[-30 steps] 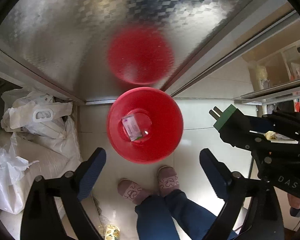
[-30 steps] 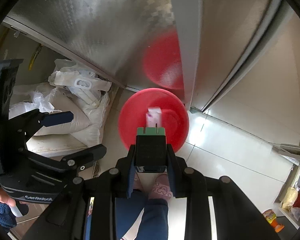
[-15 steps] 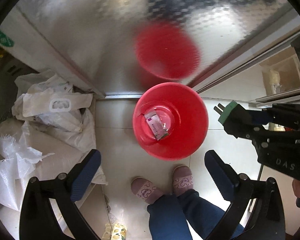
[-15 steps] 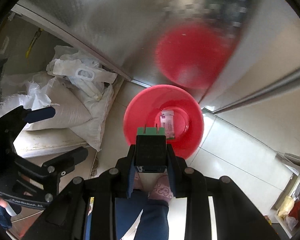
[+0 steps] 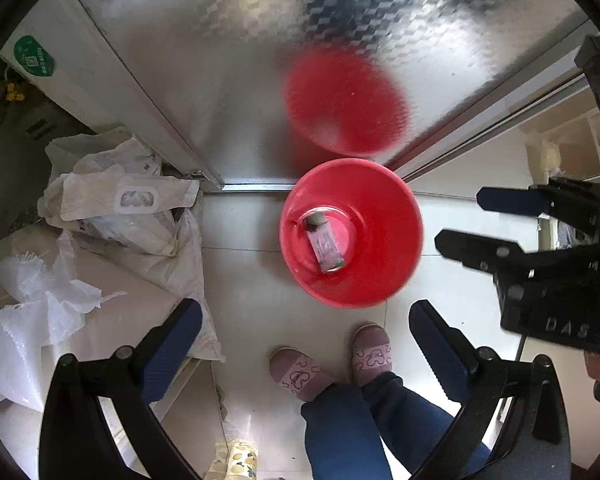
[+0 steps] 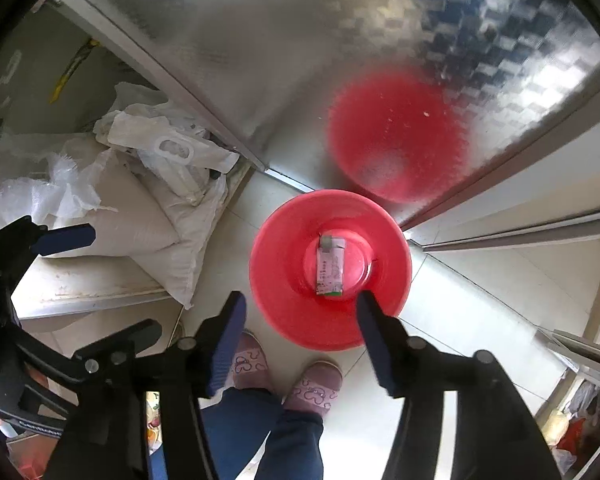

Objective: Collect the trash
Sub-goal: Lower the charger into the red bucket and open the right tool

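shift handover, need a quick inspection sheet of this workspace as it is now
surface: pale tiled floor, bare around the bin
job's things: red bin upright on the floor; wrapper lying flat in its bottom
clutter: white sacks and bags piled beside the bin; printed packet near the feet
grippers: left gripper open, empty; right gripper open above the bin, jaws just been opening, nothing between them
cables: nothing seen
surroundings: patterned metal door reflecting the bin; slippers
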The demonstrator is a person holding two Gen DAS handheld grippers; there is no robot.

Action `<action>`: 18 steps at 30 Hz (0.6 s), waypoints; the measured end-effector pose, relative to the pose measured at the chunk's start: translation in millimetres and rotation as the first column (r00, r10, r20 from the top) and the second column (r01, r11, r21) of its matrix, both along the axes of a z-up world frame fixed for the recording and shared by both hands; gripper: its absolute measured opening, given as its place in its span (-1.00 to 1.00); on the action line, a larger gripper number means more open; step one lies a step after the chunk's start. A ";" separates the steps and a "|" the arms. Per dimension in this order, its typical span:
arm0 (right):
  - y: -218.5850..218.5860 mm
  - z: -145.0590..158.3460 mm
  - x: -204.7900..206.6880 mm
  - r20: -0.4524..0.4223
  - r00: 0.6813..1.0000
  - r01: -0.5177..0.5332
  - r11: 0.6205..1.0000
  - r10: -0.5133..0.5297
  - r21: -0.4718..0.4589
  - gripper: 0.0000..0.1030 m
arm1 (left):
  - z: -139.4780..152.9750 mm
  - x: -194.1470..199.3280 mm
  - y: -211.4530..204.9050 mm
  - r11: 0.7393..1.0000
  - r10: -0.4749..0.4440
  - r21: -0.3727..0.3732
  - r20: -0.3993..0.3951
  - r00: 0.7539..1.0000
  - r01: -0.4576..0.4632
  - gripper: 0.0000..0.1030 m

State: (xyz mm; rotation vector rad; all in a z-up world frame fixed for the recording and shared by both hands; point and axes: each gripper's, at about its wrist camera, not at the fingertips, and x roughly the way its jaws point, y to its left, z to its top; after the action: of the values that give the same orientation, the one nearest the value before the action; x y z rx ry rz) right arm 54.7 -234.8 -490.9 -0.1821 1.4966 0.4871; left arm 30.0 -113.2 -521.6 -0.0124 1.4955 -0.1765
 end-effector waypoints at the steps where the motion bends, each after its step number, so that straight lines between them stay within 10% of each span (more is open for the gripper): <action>1: -0.5 3.7 -1.5 0.000 1.000 -0.002 1.000 0.002 -0.001 0.12 | 4.0 -0.2 -0.9 1.000 0.001 -0.005 0.001 1.000 -0.001 0.99; 18: -31.5 156.6 -34.8 0.128 0.991 0.031 0.999 -0.028 -0.019 0.44 | 163.8 -25.7 -5.3 0.998 0.063 -0.019 0.132 0.989 -0.062 0.99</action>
State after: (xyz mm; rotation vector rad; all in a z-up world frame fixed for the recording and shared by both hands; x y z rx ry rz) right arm 19.9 -266.3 -334.4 -0.2040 1.3774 0.4279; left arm 4.3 -118.5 -357.8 -0.0584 1.3597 -0.1352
